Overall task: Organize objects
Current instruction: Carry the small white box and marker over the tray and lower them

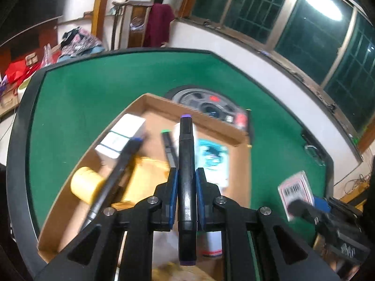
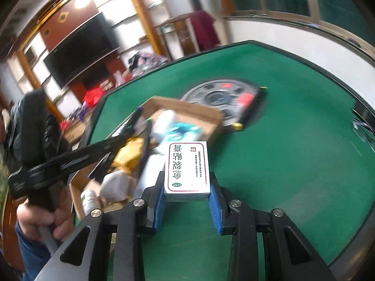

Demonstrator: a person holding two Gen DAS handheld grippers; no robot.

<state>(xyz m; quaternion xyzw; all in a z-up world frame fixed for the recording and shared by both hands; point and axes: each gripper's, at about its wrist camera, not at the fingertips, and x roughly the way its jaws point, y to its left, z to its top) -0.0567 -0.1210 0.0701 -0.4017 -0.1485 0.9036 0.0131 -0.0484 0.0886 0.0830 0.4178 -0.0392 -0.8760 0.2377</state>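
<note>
My left gripper (image 1: 186, 173) is shut on a black marker (image 1: 186, 154) with purple ends that points forward, above an open cardboard box (image 1: 164, 103). In the box lie a white carton (image 1: 121, 135), a yellow roll (image 1: 85, 183), a blue-tipped pen (image 1: 121, 164), a green-capped marker (image 1: 168, 149) and a teal printed packet (image 1: 213, 159). My right gripper (image 2: 187, 178) is shut on a white medicine box (image 2: 187, 166) with a red border, over the green felt just right of the cardboard box (image 2: 187, 107). The left wrist view shows that medicine box (image 1: 295, 187) at the right.
A round grey control panel (image 2: 218, 98) sits in the middle of the green table, with a black bar (image 2: 253, 107) beside it. The table has a raised dark rim (image 1: 18, 140). A hand (image 2: 39, 220) grips the left gripper's handle. Shelves, a television and clutter stand behind.
</note>
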